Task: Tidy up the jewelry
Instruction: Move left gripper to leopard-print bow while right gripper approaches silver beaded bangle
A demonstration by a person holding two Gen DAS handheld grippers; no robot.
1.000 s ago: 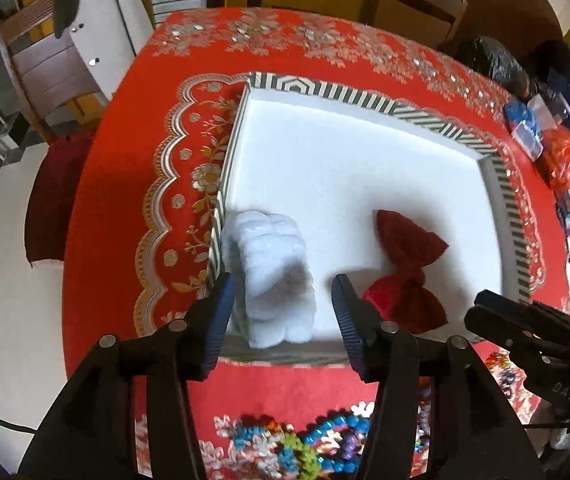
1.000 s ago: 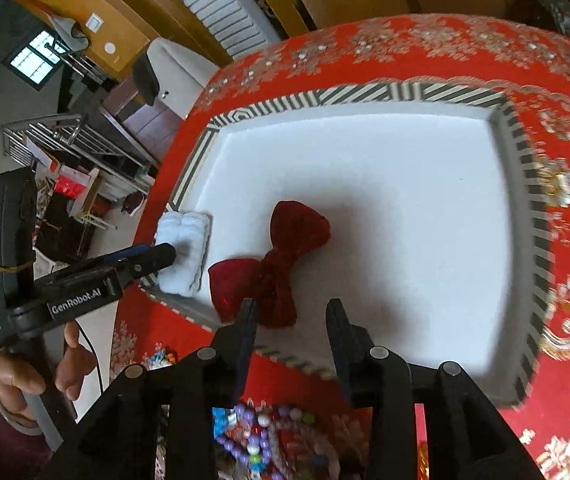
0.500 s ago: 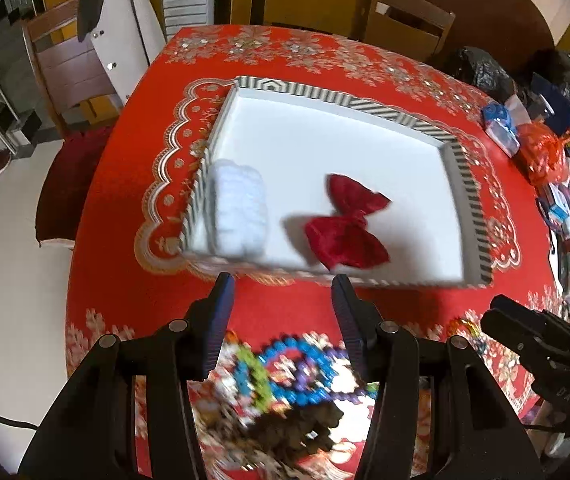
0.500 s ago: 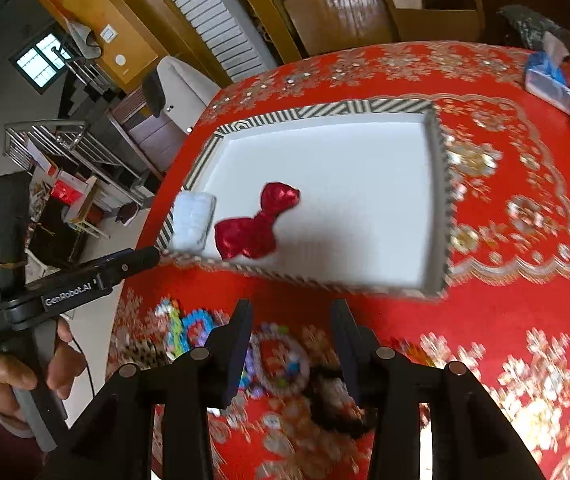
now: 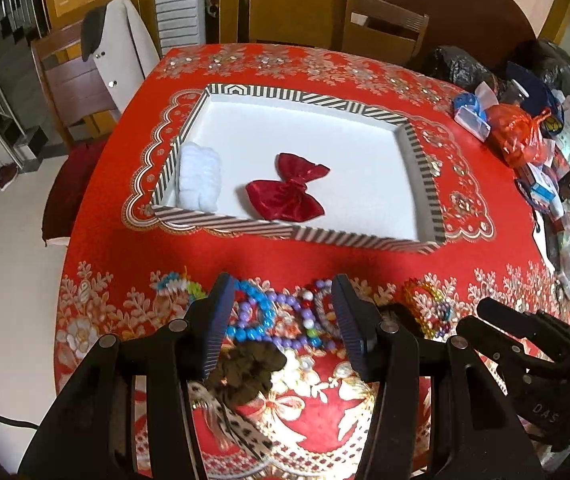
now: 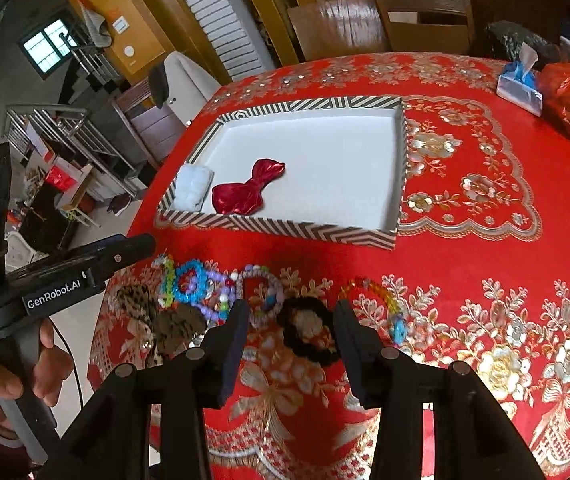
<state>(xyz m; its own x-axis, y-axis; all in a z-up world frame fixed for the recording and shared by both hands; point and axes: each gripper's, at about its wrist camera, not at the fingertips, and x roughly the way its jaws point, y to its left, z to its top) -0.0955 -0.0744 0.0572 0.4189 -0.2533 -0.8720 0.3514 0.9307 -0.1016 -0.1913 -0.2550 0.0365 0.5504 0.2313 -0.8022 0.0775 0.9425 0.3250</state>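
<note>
Both grippers have pulled back from the striped tray (image 5: pixel 349 236) and now hover over the loose jewelry on the red tablecloth (image 6: pixel 465 264): the left gripper (image 5: pixel 281 312) above the bead bracelets (image 5: pixel 257 320), the right gripper (image 6: pixel 291 322) above the black scrunchie (image 6: pixel 309 332), jaws of both spread and empty. The red bow (image 5: pixel 285 194) lies in the tray beside the white scrunchie (image 5: pixel 199 178), its long axis running diagonally from the tray's near left toward its far right.

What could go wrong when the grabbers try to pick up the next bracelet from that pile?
The bead bracelets overlap in a heap, so lifting one might drag a neighbour along. The black scrunchie lies right beside a beaded ring, between the open right gripper fingers, so both could get pinched. The left gripper hangs open close by; the two could bump over the pile.
</note>
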